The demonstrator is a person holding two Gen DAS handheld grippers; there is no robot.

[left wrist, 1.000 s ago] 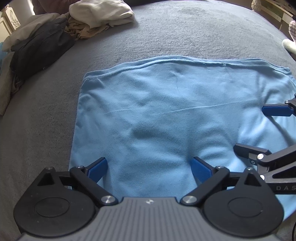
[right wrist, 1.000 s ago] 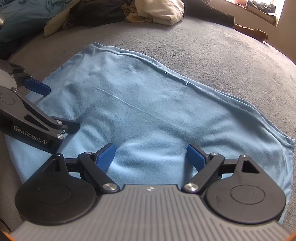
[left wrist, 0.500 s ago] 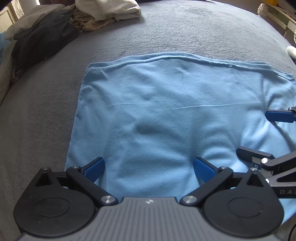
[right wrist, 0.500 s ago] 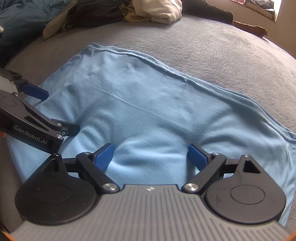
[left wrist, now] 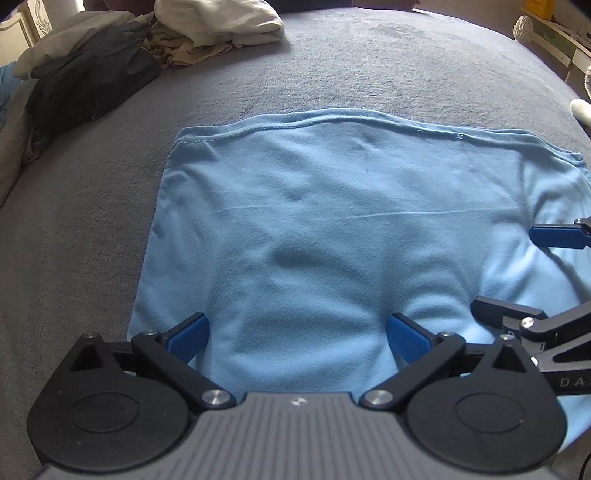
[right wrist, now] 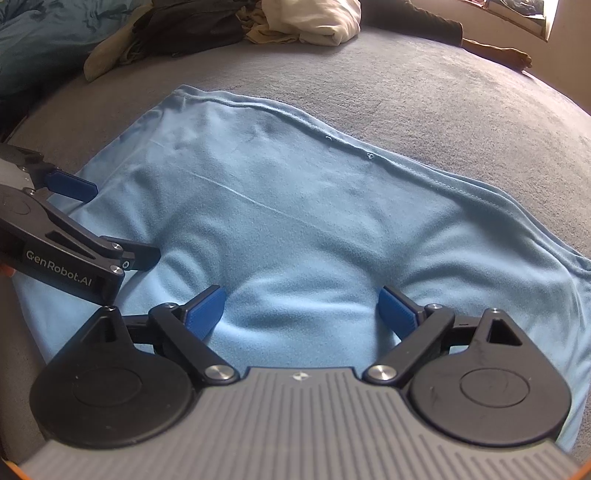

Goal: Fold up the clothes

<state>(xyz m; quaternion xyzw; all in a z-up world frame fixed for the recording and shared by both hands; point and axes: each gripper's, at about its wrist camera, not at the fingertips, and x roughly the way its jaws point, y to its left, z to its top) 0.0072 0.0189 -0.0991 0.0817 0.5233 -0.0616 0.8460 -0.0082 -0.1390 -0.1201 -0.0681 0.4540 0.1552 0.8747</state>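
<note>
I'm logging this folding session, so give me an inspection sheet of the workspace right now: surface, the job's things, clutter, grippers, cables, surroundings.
Surface: grey bedcover, soft and bare around the work.
Job's things: light blue garment spread flat, hemmed edge on the far side, shallow wrinkles near the grippers.
Clutter: cream cloth, tan cloth and dark clothes piled at the far left.
Grippers: left gripper open, fingertips resting apart on the garment's near part; right gripper alongside it, jaws opening, cloth lying between them but not pinched.
Cables: a thin dark line at the lower right corner of the left view, too little to identify.
Surroundings: white furniture at far left; shelf at far right.
</note>
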